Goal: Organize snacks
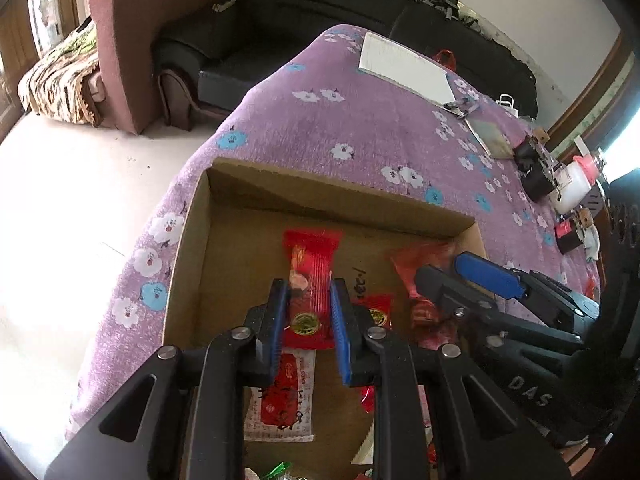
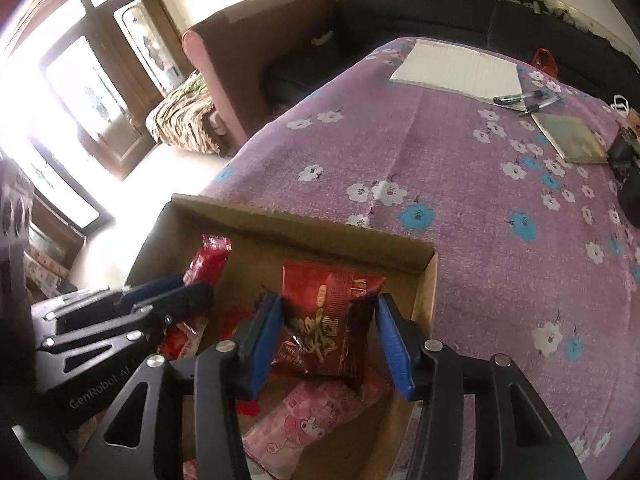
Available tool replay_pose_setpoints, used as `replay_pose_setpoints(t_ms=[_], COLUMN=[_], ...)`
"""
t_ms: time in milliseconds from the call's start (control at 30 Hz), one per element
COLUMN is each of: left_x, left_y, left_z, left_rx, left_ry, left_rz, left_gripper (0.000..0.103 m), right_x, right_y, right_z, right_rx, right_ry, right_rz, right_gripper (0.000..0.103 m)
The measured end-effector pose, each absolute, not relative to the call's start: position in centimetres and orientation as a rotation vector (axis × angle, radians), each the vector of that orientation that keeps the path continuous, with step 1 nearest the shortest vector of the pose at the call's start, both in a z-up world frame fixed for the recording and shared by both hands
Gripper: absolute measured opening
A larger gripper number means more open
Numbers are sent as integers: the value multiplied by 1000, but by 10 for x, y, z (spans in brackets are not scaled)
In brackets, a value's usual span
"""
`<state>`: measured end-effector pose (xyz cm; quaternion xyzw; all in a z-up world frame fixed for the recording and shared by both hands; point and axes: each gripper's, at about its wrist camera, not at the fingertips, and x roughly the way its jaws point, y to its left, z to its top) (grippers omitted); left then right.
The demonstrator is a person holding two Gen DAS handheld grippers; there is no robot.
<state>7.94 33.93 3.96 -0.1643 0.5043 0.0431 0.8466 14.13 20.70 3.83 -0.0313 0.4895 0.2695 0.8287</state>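
An open cardboard box (image 1: pixel 340 196) sits at the near left corner of the purple flowered tablecloth (image 1: pixel 320 120). My left gripper (image 1: pixel 309 286) is over the box, shut on a long red snack packet (image 1: pixel 310 264) whose top sticks out past the pads. My right gripper (image 2: pixel 328 300) is open over the box's right side. A dark red packet (image 2: pixel 328 320) is tilted between its blue pads, leaning on the left pad, with a gap to the right one. On the box floor are a pink packet (image 2: pixel 312 412) and a white and red packet (image 1: pixel 280 396).
A white notepad (image 2: pixel 456 68), pens (image 2: pixel 524 98) and a thin book (image 2: pixel 572 136) lie at the far side of the table. A white bottle (image 1: pixel 572 184) and small dark items stand at the right edge. Beyond are a dark sofa (image 1: pixel 320 8) and a brown armchair (image 1: pixel 132 40).
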Motion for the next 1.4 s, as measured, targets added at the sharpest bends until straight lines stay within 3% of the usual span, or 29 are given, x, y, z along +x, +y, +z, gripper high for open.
replay_pose_setpoints(t_ms=[100, 167, 300, 467, 533, 600, 700, 1067, 1400], left_x=[76, 71, 54, 12, -12, -39, -74, -154, -173], left_y=[344, 346, 346, 330, 318, 305, 287, 225, 197], left_z=[42, 48, 66, 102, 116, 128, 139, 128, 117], left_rx=[-370, -367, -373, -306, -265, -228, -178, -153, -95], left_ry=[1054, 1025, 974, 861, 804, 729, 622, 497, 503], left_rz=[91, 101, 114, 173, 210, 260, 313, 402, 448], left_gripper=[39, 44, 44, 45, 56, 73, 85, 85, 85], right_x=[135, 128, 101, 56, 39, 18, -6, -88, -109], right_y=[203, 199, 179, 150, 137, 123, 107, 44, 21], right_z=[50, 60, 84, 100, 102, 103, 100, 72, 50], right_rx=[-70, -77, -56, -43, -35, -37, -57, -41, -31], right_ry=[1003, 976, 914, 851, 828, 799, 766, 708, 726], right_rz=[572, 570, 579, 578, 576, 560, 531, 407, 343], right_gripper=[51, 52, 60, 63, 68, 70, 70, 77, 77])
